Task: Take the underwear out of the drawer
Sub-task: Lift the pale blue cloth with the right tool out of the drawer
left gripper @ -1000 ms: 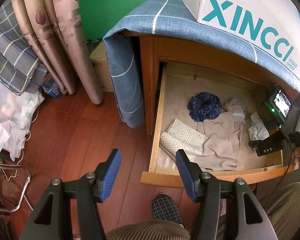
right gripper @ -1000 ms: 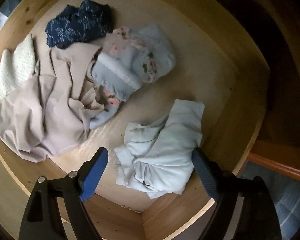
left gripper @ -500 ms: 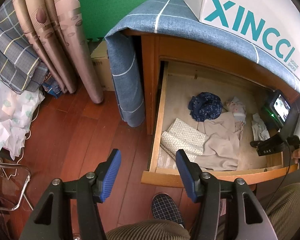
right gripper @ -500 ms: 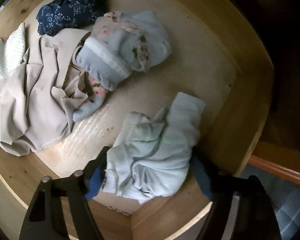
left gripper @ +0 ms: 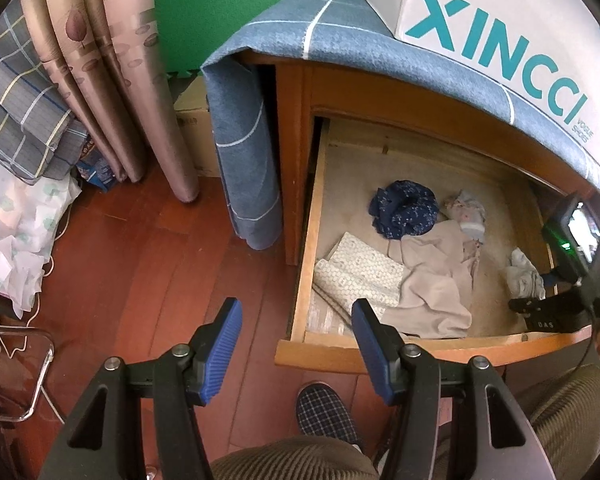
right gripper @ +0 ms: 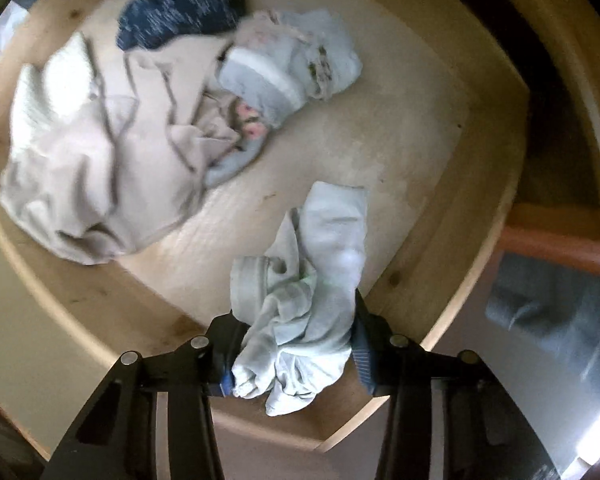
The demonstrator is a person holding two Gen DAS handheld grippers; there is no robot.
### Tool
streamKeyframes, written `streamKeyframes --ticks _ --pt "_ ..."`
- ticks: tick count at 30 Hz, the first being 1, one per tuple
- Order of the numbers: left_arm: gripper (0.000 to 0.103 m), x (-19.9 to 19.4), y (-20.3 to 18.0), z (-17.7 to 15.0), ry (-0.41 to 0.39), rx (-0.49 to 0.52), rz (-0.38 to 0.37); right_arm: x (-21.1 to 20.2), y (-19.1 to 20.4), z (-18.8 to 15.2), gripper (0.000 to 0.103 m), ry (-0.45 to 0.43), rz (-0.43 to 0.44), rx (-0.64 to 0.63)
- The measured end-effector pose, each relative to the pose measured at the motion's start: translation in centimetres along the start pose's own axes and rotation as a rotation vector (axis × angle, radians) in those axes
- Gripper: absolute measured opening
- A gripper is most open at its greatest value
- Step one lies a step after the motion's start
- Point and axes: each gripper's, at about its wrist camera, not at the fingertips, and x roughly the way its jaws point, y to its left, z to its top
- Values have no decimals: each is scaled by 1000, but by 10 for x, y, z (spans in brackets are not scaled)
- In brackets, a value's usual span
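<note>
- Right gripper (right gripper: 292, 354) is seen clamped on the pale blue underwear (right gripper: 304, 304); bunched cloth is pinched between both blue pads (right gripper: 362, 356), with a loose end trailing forward over the drawer floor.
- In the left wrist view, the same pale blue underwear (left gripper: 524, 276) is seen at the right front part of the drawer (left gripper: 380, 354), just beside the right gripper (left gripper: 540, 308).
- Whether the cloth is lifted clear of the drawer floor cannot be told; right wrist view is motion-blurred.
- Left gripper (left gripper: 296, 352) is held above the wooden floor (left gripper: 148, 264) in front of the drawer's left front corner, jaws spread wide, nothing between the pads.
- Drawer is pulled out of the wooden cabinet (left gripper: 296, 128).
- Beige garment (right gripper: 112, 176) is spread across the drawer's middle, partly over a white patterned cloth (left gripper: 364, 276) at the left side.
- Navy dotted piece (right gripper: 180, 10) is bunched toward the back; light blue floral piece (right gripper: 292, 68) is just beside it, touching the beige garment.
- Blue checked cloth (left gripper: 340, 36) is draped over the cabinet top and down its left side; a white XINCCI box (left gripper: 500, 32) is set on it.
- Curtain (left gripper: 112, 60) is hung at left.
</note>
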Motion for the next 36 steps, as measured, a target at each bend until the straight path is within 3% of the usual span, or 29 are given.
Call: streamKeyframes --ticks 3,6,14,18,24,26,36 --pt "58 2 -3 0 10 12 -13 -17 -4 -8 42 -54 47 83" --pt "58 4 -4 0 28 25 -40 -36 -10 -18 42 -127 26 155" --pt "58 12 -12 4 90 78 -95 -65 -35 -46 42 -213 191 457" --pt "58 13 -20 13 117 124 -114 -77 -14 -63 42 -252 207 528" --pt "59 27 -42 31 216 153 -195 -83 -5 -67 42 -272 190 550" --pt "65 34 -51 34 248 165 -217 -84 -4 -67 42 -270 177 543" --pt "66 71 -79 34 370 242 -152 -81 -7 -70 42 -260 162 569"
